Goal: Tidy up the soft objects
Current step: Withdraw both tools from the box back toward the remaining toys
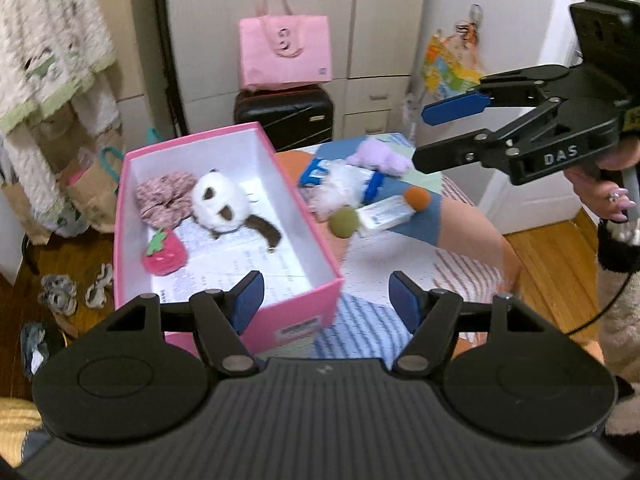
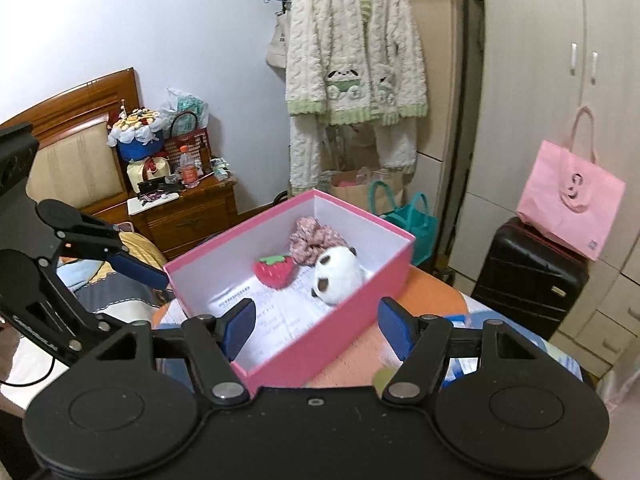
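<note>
The pink box (image 1: 224, 216) is open on top; 3 soft toys crowd its far end, near end free.

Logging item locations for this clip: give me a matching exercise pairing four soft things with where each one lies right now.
Things:
1. strawberry plush
2. panda plush
3. purple plush
4. green ball

Places:
A. on the bedspread, beside the clear packet
B. in the pink box, nearest the left gripper
C. on the bedspread, farthest back in the pile
D. in the pink box, next to the pink scrunchie

Pairs: 1-B, 2-D, 3-C, 4-A
</note>
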`<state>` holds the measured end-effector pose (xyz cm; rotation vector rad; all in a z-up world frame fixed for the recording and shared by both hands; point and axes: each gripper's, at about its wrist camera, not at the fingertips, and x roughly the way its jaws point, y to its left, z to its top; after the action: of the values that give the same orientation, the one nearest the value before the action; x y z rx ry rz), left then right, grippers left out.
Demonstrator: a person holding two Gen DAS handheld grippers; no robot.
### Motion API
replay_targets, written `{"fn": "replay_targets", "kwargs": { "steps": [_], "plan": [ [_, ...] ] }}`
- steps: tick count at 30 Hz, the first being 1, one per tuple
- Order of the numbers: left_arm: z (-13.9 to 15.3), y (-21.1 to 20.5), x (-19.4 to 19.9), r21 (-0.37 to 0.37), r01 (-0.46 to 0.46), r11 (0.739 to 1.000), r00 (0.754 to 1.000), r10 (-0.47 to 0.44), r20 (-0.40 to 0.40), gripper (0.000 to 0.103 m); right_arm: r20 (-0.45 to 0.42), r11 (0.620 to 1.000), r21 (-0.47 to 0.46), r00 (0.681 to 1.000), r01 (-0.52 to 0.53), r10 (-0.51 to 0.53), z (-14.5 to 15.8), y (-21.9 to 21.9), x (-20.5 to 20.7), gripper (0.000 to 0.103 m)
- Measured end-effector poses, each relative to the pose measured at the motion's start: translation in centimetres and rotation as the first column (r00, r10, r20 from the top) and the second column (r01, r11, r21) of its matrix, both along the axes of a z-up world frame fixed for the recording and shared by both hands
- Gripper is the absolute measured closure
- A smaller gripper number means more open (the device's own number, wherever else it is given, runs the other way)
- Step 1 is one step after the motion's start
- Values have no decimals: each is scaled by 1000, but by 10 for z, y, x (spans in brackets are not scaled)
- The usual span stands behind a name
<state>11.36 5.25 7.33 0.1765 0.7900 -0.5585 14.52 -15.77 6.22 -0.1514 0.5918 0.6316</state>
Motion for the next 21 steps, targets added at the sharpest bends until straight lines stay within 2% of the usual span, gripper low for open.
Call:
{"fn": "replay_targets", "kwargs": {
  "steps": [6,14,18,21],
  "plan": [
    [-4,-30,-18,12,61,998,998,-61,3,35,15,1000,-1,1000,23,-23,-9,-27,-27,30],
    [-26,-65,-13,10,93,996,994,-93,-54,35,32,999,24,999,38,-39,-27,-61,-47,30],
    [-41,-77,-10,-1,62,998,997,-62,-55,36,135,999,-3,990,36,-36,-49,-73,-58,30],
    [-55,-87,-4,-6,28,1000,997,-28,-71,37,176,999,-16,984,45,-42,-69,-81,-55,30]
  ]
}}
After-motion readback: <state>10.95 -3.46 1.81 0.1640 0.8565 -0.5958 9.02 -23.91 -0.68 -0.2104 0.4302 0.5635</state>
